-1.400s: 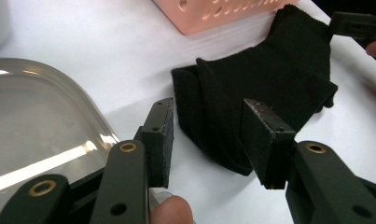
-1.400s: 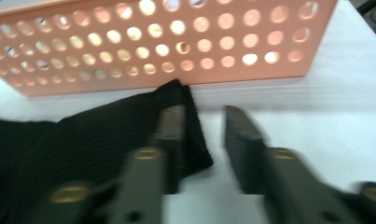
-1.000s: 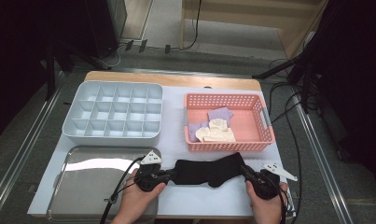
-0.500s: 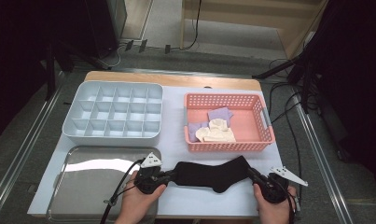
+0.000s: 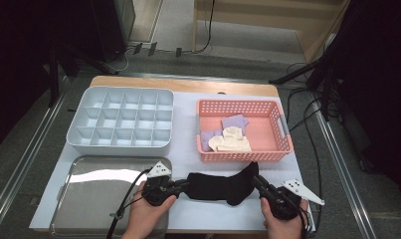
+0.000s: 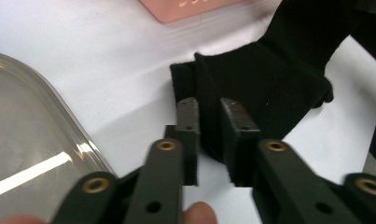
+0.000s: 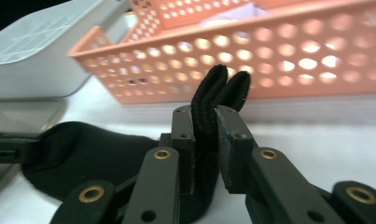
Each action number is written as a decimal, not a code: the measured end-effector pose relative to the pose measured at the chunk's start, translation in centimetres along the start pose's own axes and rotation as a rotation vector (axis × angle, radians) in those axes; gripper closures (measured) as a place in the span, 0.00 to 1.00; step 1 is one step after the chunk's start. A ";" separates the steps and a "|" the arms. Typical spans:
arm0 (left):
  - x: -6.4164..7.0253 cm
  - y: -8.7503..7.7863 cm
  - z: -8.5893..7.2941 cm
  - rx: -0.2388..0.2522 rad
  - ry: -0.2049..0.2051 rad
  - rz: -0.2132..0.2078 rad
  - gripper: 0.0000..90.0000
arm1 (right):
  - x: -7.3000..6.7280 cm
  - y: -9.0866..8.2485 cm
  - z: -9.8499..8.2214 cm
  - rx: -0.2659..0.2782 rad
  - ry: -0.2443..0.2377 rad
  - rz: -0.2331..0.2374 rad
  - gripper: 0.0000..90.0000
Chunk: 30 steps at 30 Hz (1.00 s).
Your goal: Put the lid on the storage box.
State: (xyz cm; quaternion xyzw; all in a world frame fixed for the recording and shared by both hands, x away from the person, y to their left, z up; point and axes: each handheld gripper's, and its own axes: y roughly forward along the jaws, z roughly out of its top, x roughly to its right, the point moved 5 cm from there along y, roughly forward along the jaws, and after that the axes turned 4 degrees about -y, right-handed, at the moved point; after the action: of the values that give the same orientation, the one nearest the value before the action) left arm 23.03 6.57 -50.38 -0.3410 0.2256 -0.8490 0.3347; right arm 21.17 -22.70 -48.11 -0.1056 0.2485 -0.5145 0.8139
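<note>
We hold a black knitted sock (image 5: 223, 186) stretched between two hand-held grippers at the near edge of the white-covered table (image 5: 185, 149). Our left gripper (image 5: 184, 185) has one end of the sock between its jaws, and those jaws have just been opening a little; in the left gripper view the cloth (image 6: 251, 88) sits between the pads with the grip looking loose rather than tight. Our right gripper (image 5: 255, 180) is clenched on the other end, the folded edge (image 7: 220, 88) standing up between its pads, raised off the table toward the pink perforated plastic basket (image 5: 282, 124). That lift, we judge, serves to fold the sock over on itself. The basket already holds cream socks (image 5: 230, 143) and lilac socks (image 5: 235, 122); the grey compartment tray (image 5: 119, 144) and the shiny metal tray (image 5: 88, 191) lie to the left.
</note>
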 end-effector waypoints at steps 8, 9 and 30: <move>-0.2 -0.8 0.4 0.041 0.003 0.021 0.81 | 0.8 -0.1 0.1 0.005 -0.001 -0.041 0.88; -0.2 -0.8 0.4 0.041 0.001 0.021 0.82 | 1.5 -0.1 0.0 -0.002 0.013 -0.058 0.88; 1.8 -1.0 0.7 0.033 0.037 -0.014 0.99 | 4.4 2.3 -2.5 -0.148 0.031 -0.138 0.79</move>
State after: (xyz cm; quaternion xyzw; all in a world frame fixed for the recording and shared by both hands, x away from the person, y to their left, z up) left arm 22.16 5.85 -48.50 -0.3211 0.2154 -0.8611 0.3303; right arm 23.25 -25.36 -52.57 -0.1746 0.2905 -0.5512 0.7624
